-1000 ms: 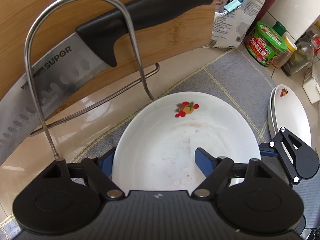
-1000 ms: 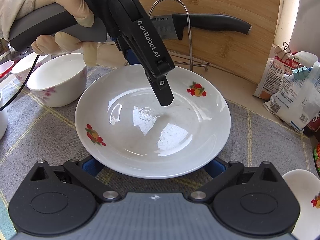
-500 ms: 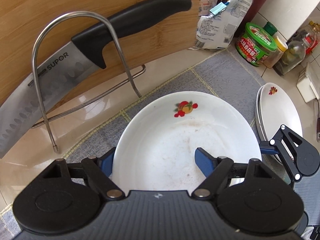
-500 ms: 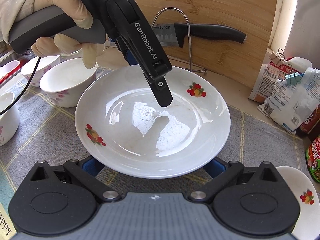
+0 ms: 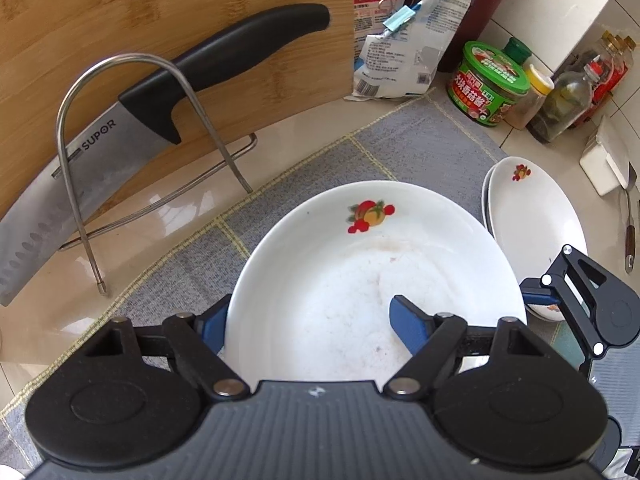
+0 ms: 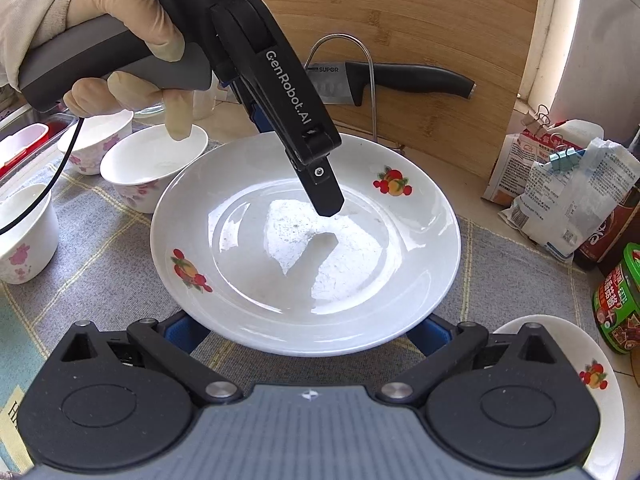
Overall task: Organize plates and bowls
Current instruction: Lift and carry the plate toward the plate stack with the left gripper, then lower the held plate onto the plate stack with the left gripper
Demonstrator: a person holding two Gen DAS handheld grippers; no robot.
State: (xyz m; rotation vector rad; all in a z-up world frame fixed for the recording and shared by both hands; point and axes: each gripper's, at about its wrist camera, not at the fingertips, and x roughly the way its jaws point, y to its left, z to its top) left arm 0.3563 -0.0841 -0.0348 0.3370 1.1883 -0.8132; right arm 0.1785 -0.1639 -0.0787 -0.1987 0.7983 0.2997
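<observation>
Evidently the grey mat (image 5: 400, 140) on the surface is the sorting area, with the cutting board (image 5: 160, 20) leaning at its far edge. The plate (image 5: 360, 280) hangs tilted above the mat, carried two-handed toward the plate stack (image 5: 532, 208) at right (my guess). The left gripper (image 5: 308, 320) has its half-open jaws astride the rim, one pad inside. The right gripper (image 6: 306, 328) has wide jaws tucked under the near rim; whether they clamp I cannot tell. Since earlier, board and mat have receded, more of the stack shows, and the grip is unchanged
</observation>
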